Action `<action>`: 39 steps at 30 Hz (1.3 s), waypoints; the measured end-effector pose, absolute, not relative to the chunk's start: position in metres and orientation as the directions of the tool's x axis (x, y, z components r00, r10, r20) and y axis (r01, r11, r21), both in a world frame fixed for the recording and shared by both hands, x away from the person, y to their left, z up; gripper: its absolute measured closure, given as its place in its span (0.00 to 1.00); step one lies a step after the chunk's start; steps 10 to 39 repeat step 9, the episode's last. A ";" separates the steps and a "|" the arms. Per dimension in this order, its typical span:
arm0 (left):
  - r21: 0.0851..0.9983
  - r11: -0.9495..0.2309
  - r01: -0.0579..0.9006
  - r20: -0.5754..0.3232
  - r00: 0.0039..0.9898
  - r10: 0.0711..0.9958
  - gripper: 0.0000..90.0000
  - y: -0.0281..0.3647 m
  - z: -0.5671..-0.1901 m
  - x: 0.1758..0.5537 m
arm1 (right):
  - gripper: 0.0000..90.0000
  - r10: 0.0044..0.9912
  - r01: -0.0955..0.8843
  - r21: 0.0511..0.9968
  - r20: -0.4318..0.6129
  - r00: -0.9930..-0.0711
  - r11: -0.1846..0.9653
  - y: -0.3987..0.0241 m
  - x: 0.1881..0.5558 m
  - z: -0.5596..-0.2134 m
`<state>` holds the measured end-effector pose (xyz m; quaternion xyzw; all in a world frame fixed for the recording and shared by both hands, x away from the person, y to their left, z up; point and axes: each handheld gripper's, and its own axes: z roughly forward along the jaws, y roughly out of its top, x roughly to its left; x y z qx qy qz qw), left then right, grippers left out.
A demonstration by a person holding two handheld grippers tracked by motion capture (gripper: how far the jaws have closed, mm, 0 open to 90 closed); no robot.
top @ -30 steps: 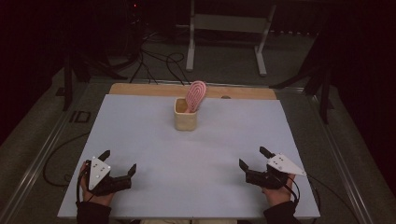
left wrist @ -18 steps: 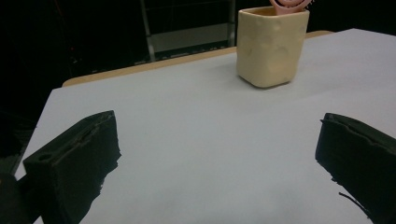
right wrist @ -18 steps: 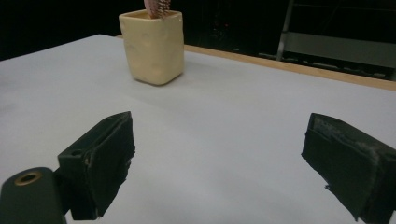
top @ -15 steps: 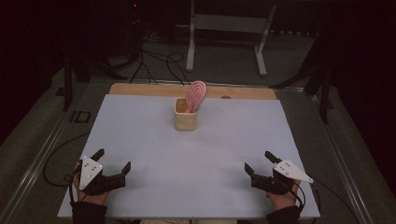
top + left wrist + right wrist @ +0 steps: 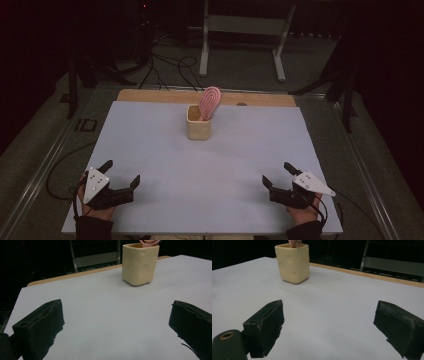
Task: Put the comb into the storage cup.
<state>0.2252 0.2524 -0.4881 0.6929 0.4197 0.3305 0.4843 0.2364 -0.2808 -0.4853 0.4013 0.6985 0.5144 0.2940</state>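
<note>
Both tongs are sitting nearer the person's edge of the table than a second ago, each having drawn back and slightly outward, while the cup and the pink thing in it are standing where they were.

From the high view, the left tongs (image 5: 121, 176) are resting at the near left corner of the white table (image 5: 150, 150), jaws spread apart and gripping nothing, a grey three-cornered plate on top and a hand (image 5: 95, 210) behind them. The right tongs (image 5: 278, 174) are lying at the near right corner, likewise spread wide and empty, with the other hand (image 5: 302, 214) holding them. The cream cup (image 5: 199, 124) is standing upright toward the far middle of the table, well apart from both tongs. A pink ridged oval piece (image 5: 209, 102) is leaning out of the cup toward the far right; it is perhaps a brush or scrubber, though the view is too coarse to tell. A bare wooden strip (image 5: 150, 95) is showing along the table's far edge.

Along the left tongs (image 5: 116, 320), the two black jaws are rising wide apart at either side, with bare table between them. The cup (image 5: 140, 263) is standing beyond, upper right, its dimpled wall facing the camera.

Along the right tongs (image 5: 328, 320), the jaws are again gaping with nothing held. The cup (image 5: 292, 262) is standing at upper left, far off.
</note>
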 end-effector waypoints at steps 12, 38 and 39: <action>0.950 -0.163 0.266 0.037 0.423 0.905 0.00 0.257 -0.489 0.226 | 0.10 0.860 0.250 0.956 -0.008 -0.510 0.157 -0.275 0.235 -0.485; 0.950 -0.163 0.266 0.037 0.423 0.905 0.00 0.257 -0.489 0.226 | 0.10 0.860 0.250 0.956 -0.008 -0.510 0.157 -0.275 0.235 -0.485; 0.950 -0.163 0.266 0.037 0.423 0.905 0.00 0.257 -0.489 0.226 | 0.10 0.860 0.250 0.956 -0.008 -0.510 0.157 -0.275 0.235 -0.485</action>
